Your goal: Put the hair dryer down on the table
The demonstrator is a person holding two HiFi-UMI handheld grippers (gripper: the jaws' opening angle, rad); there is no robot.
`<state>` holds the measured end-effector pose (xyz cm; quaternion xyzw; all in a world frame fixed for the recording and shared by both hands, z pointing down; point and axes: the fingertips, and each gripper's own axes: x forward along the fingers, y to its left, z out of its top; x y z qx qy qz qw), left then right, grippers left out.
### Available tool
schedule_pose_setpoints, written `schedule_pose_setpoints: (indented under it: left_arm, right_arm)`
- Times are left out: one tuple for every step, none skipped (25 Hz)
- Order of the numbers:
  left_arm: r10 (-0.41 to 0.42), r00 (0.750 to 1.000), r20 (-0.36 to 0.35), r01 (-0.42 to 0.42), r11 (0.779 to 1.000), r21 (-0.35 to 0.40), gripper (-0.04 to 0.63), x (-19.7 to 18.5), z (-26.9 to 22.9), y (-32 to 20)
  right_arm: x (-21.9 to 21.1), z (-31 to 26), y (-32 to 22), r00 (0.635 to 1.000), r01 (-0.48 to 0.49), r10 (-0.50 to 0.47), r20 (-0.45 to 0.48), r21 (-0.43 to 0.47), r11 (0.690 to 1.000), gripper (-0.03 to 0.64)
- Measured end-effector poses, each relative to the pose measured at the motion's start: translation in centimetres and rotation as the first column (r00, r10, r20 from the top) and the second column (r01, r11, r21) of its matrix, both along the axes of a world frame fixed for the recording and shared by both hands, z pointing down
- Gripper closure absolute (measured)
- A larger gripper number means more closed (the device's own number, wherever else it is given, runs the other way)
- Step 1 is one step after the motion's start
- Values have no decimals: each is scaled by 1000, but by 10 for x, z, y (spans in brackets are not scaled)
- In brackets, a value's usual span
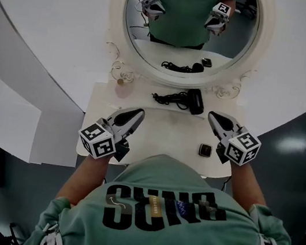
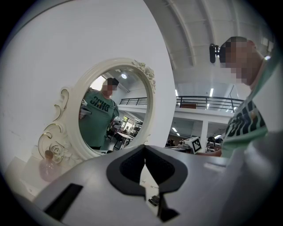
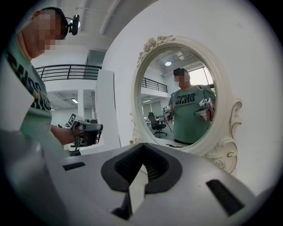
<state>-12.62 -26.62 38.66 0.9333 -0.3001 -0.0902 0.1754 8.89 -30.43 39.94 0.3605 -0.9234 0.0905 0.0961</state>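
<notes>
Lying on the white desk (image 1: 157, 131) just below the round mirror (image 1: 154, 46), the hair dryer (image 1: 195, 102) leaves bare top farther out. There the left tongs (image 1: 138, 112) and right tongs (image 1: 213, 115) hover, pressed together, empty.

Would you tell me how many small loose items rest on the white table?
3: black hair dryer with cord, back centre; small black square object, front right; pale pink bottle, back left. More may be hidden.

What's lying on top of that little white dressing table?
A black hair dryer with its cord, a small dark square item and a pinkish bottle. The person's shirt covers the table's near edge.
</notes>
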Motion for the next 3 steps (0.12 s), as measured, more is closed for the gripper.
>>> schedule_pose_setpoints:
  left_arm:
    - [0, 1000, -1, 0, 1000, 0, 584, 0, 0, 0]
    - [0, 1000, -3, 0, 1000, -1, 584, 0, -1, 1]
    - [1, 1000, -5, -1, 1000, -1, 584, -1, -1, 1]
  right_arm:
    - [-1, 0, 0, 1000, 1, -1, 0, 1, 1000, 623]
    - [-1, -1, 1, 1000, 2, -2, 0, 2, 1000, 623]
    - [-2, -1, 1, 1000, 3, -3, -1, 3, 1000, 623]
